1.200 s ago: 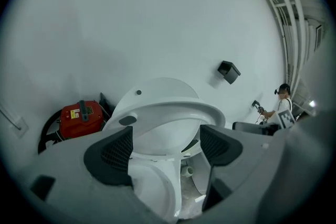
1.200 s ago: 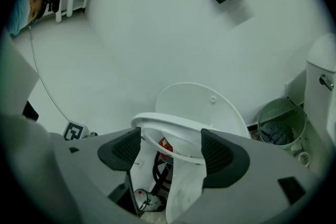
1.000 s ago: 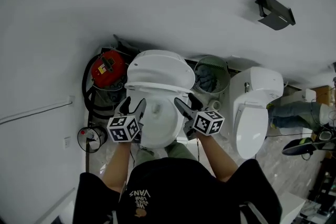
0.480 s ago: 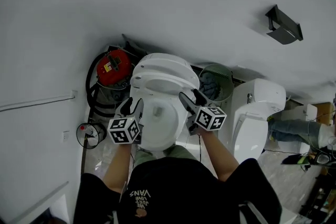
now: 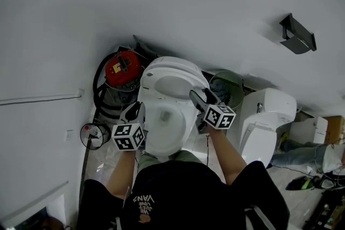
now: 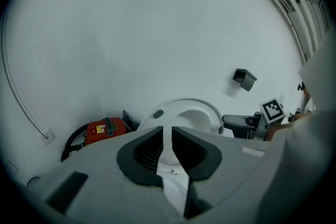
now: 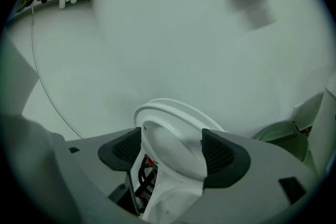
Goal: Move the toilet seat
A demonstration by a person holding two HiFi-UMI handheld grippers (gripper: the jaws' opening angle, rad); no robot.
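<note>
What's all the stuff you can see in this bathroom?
middle toilet: one, white, centre.
toilet seat: one, white, raised upright on the middle toilet.
second toilet: one, white, to the right.
machine with hose: one, red and black, left of the middle toilet.
basket: one, green mesh, between the toilets.
wall box: one, black, high on the right.
left gripper: one, grey, by the middle toilet's left rim; jaws just closed nearly together, empty.
right gripper: one, grey, clamped on the seat's right edge.
</note>
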